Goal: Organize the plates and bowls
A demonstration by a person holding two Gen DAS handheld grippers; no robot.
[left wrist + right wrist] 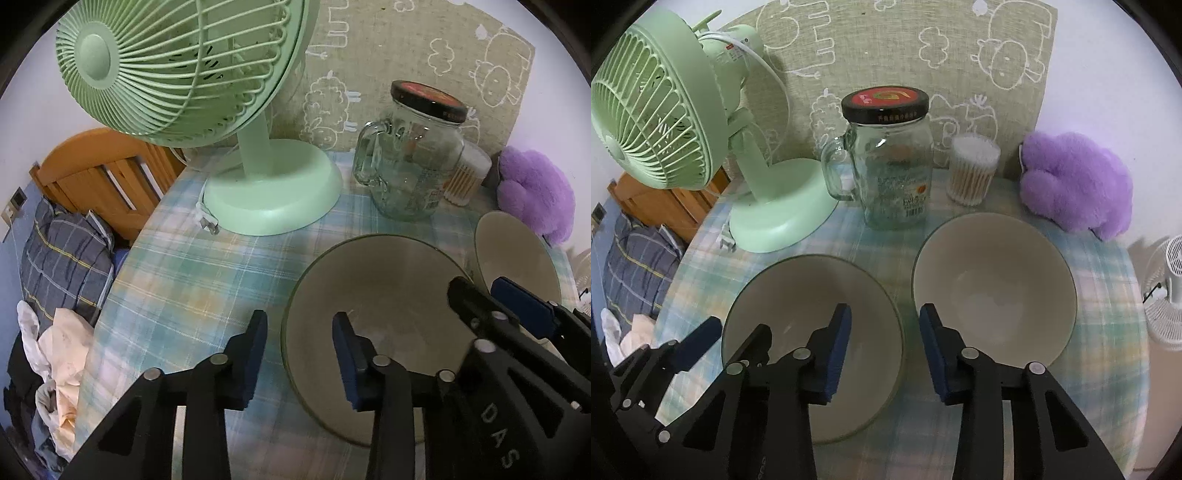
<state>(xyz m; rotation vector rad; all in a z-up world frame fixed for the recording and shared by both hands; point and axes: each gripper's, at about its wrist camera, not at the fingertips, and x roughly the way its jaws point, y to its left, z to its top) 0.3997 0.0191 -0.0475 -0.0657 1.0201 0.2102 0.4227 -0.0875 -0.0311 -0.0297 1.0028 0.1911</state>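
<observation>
Down at the near table edge, the left gripper (299, 354) straddles the rim of a pale bowl (388, 295), pads not pressing. Right gripper (884, 339) spans the second bowl's (993, 280) rim, equally loose. Behind stand a jar (892, 166) and green fan (665, 122).

Left tool (300, 354): black plastic linkage arms with open triangular cut-outs, joined by round silver pivot pins. Each finger carries a dark blue rectangular pad (346, 360) on its inner face. Right tool (885, 338): same construction, black arms, silver pins, blue pads (839, 339). White raised lettering "DAS" is visible on one black arm in the left wrist view.
</observation>
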